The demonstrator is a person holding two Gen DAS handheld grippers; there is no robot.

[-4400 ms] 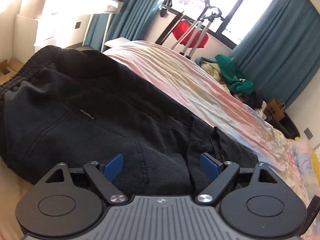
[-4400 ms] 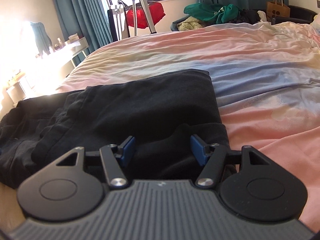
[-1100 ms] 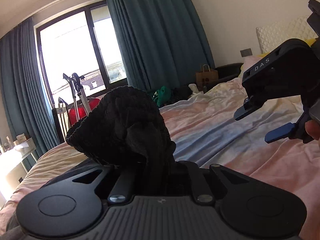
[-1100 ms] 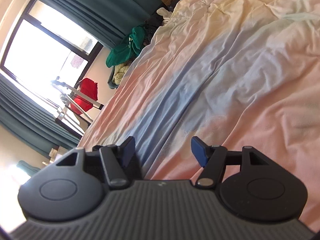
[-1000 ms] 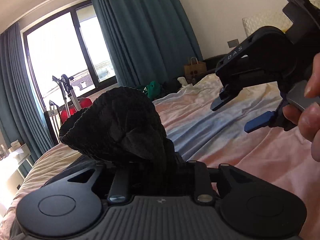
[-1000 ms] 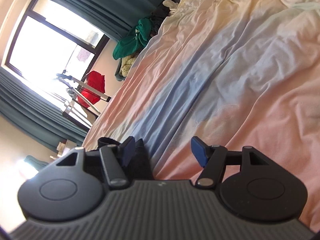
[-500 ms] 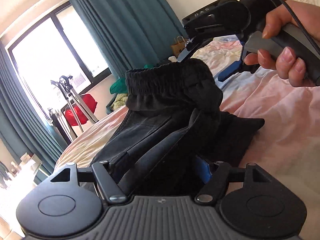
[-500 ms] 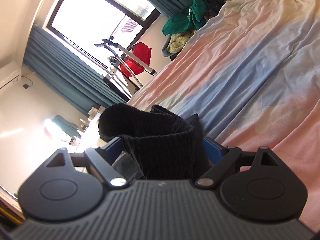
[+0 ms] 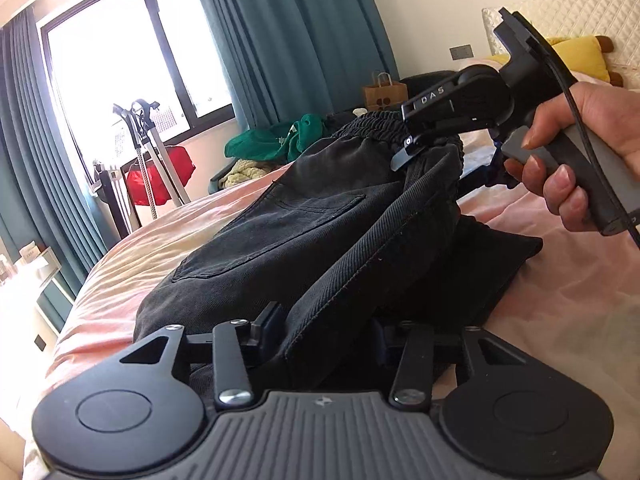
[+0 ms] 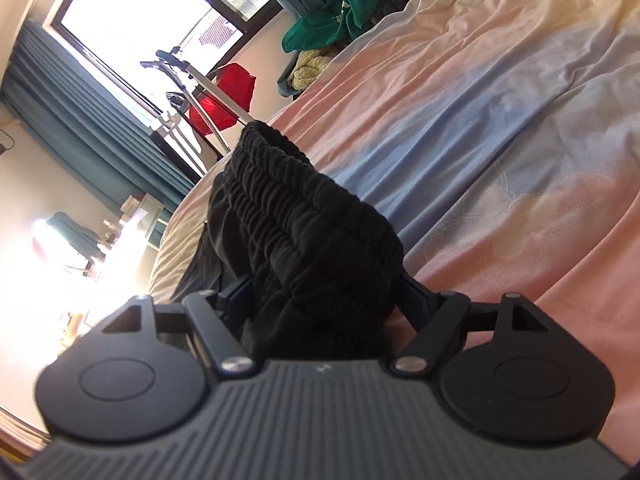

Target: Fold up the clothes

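Black trousers (image 9: 304,216) with an elastic waistband are held up between both grippers above the pink and blue bed sheet (image 10: 500,92). My left gripper (image 9: 324,330) is shut on a fold of the trousers close to the camera. In the left wrist view a hand holds my right gripper (image 9: 432,148), which is shut on the gathered waistband (image 9: 376,124). The right wrist view shows that waistband (image 10: 304,220) bunched between the right gripper (image 10: 320,292) fingers. A lower part of the trousers rests on the bed (image 9: 492,264).
A pile of green and yellow clothes (image 9: 272,144) lies beyond the bed's far side, by a red item on a metal stand (image 9: 160,176). Teal curtains (image 9: 288,36) flank the window. A yellow pillow (image 9: 576,56) sits at the headboard. A brown paper bag (image 9: 384,92) stands by the wall.
The trousers were lying flat on the bed; both grippers have since shut on them and lifted them. Over the last half second the right gripper moved further right, spreading the waistband end away.
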